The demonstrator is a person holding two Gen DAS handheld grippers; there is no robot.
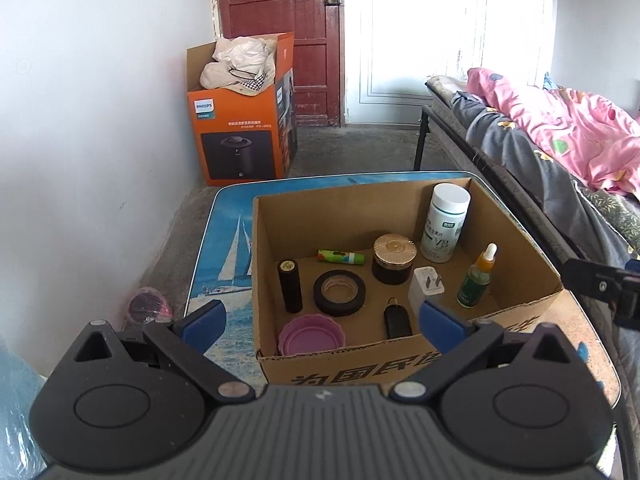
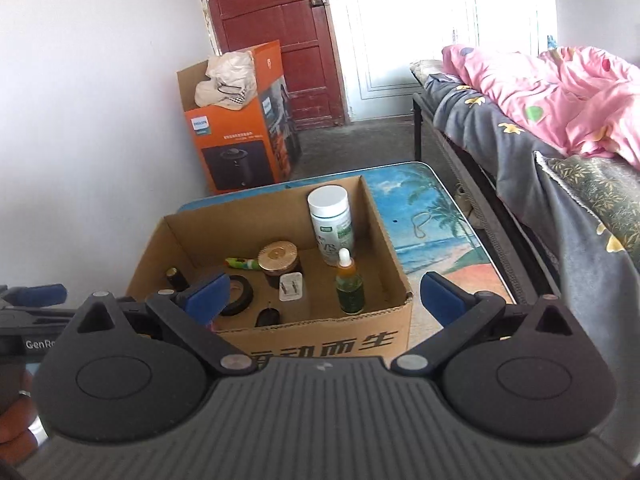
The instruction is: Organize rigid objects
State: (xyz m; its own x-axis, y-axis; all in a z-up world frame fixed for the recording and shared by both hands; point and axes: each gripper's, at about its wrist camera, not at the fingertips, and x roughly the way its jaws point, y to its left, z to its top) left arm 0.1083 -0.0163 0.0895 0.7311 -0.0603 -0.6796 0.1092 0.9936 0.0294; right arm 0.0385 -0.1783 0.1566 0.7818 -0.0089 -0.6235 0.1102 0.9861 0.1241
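The cardboard box [image 1: 400, 354] sits on the counter [image 1: 224, 248] just ahead of both tools and holds all the small rigid things; no loose item shows on the bare counter around it. The left tool [image 1: 320, 320] and the right tool [image 2: 320, 300] both stand wide, nothing between their blue pads, each hovering short of the box's near wall.

Nearest inside lie the pink lid [image 1: 312, 336], light and shallow, best pinched across its rim, and a small black fob [image 1: 398, 318], which looks slick and thin. Behind them, the black tape roll [image 1: 339, 292] lies flat; it should be stiff and grippy, taken across its outer wall. The white charger plug [image 1: 426, 286] is hard and boxy, easy on its flat sides. The dropper bottle [image 1: 476, 278] stands upright, probably glass and top-heavy, so hold the body, not the bulb. The black tube [image 1: 290, 284] also stands and would tip readily. Further back, the gold-capped jar [image 1: 392, 260] looks heavy and breakable. The green stick [image 1: 340, 257] lies on its side and may roll. Farthest, the white pill bottle [image 1: 444, 228] is tall, light and smooth; grip mid-body.
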